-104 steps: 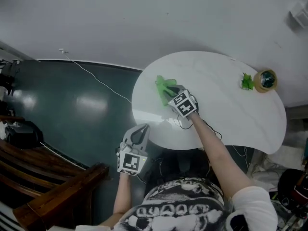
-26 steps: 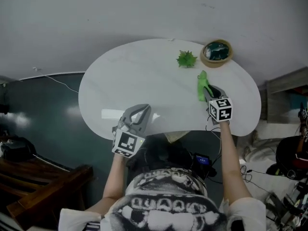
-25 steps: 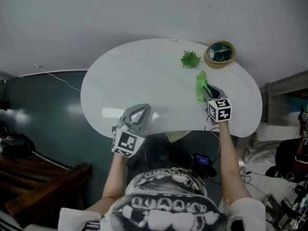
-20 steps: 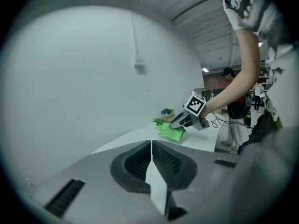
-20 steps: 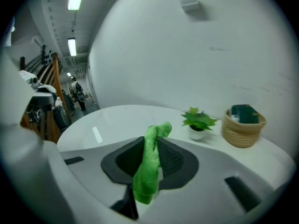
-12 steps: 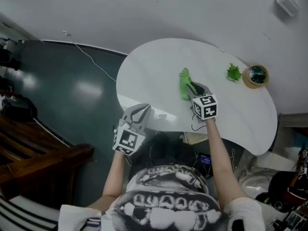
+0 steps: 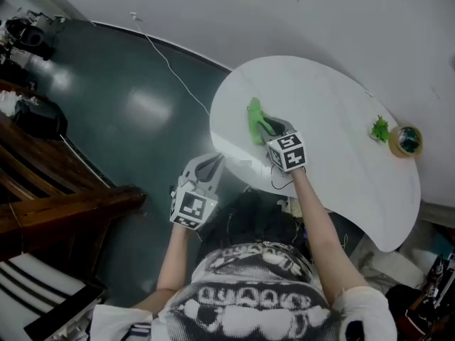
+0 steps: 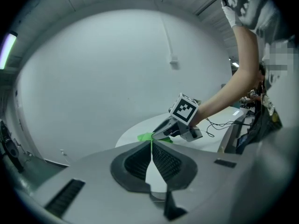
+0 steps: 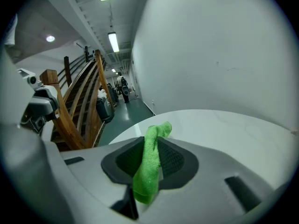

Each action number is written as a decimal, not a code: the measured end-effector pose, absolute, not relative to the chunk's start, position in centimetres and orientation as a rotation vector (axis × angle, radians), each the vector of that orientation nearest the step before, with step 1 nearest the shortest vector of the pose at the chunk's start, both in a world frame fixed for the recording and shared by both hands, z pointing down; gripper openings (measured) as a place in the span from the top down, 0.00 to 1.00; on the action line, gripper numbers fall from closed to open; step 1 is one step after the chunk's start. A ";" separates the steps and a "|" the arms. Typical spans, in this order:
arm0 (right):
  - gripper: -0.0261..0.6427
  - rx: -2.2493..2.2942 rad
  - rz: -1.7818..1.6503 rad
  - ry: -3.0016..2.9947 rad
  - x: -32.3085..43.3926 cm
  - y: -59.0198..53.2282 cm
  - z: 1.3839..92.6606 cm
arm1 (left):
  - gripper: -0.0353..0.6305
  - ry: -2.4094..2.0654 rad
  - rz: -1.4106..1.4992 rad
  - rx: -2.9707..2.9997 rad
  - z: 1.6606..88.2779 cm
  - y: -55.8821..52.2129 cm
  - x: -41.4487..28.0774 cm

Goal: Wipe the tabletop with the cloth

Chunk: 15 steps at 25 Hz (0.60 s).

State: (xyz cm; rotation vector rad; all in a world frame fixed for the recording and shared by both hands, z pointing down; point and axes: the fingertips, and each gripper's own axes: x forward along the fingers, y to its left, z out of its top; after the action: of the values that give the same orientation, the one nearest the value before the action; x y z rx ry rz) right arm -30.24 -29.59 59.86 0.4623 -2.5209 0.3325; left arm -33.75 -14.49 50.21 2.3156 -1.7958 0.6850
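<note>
Green fuzzy cloth (image 7: 254, 118), pinched by right claw (image 7: 267, 133), meets white rounded tabletop (image 7: 334, 119) near its left edge for wiping; left claw (image 7: 206, 166) closed, empty, held clear.

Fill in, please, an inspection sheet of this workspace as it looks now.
Surface: white rounded table, bare except for the items below.
Job's things: green cloth, lying on the table's left part.
Clutter: small green plant and tape-like ring, side by side near the table's right edge.
Grippers: right tongs shut on the cloth; left tongs shut, empty, beside the table's near-left edge.
Cables: white cable across the floor; dark cable by the right wrist.
Surroundings: dark green floor, wooden railing, white wall.
</note>
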 end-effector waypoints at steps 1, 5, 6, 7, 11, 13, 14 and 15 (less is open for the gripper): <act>0.83 0.437 0.331 -2.524 -31.3 -29.1 60.0 | 0.94 -1.803 0.683 2.300 50.4 -14.1 -34.1; 0.83 0.369 0.331 -2.512 -34.6 -27.6 60.9 | 0.94 -1.816 0.685 2.270 50.7 -12.9 -35.4; 0.83 0.361 0.333 -2.501 -35.2 -27.3 61.3 | 0.94 -1.816 0.690 2.267 50.7 -12.6 -35.7; 0.83 0.356 0.337 -2.488 -35.5 -27.0 61.7 | 0.94 -1.815 0.695 2.266 50.7 -12.3 -36.0; 0.83 0.373 0.390 -2.455 -35.1 -26.7 63.0 | 0.94 -1.803 0.709 2.272 51.0 -12.2 -36.6; 0.83 0.397 0.414 -2.443 -34.1 -27.0 63.4 | 0.94 -1.792 0.712 2.283 51.2 -12.4 -36.5; 0.83 0.410 0.419 -2.436 -33.5 -27.1 63.7 | 0.94 -1.783 0.712 2.292 51.2 -12.7 -36.3; 0.83 0.423 0.421 -2.427 -32.7 -27.4 63.8 | 0.94 -1.772 0.710 2.303 51.3 -12.9 -36.0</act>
State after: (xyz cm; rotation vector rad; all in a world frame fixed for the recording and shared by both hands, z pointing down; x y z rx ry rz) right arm -32.69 -27.37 63.85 0.4232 -2.4268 0.4205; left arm -35.96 -12.93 51.26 2.3031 -1.7718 0.7096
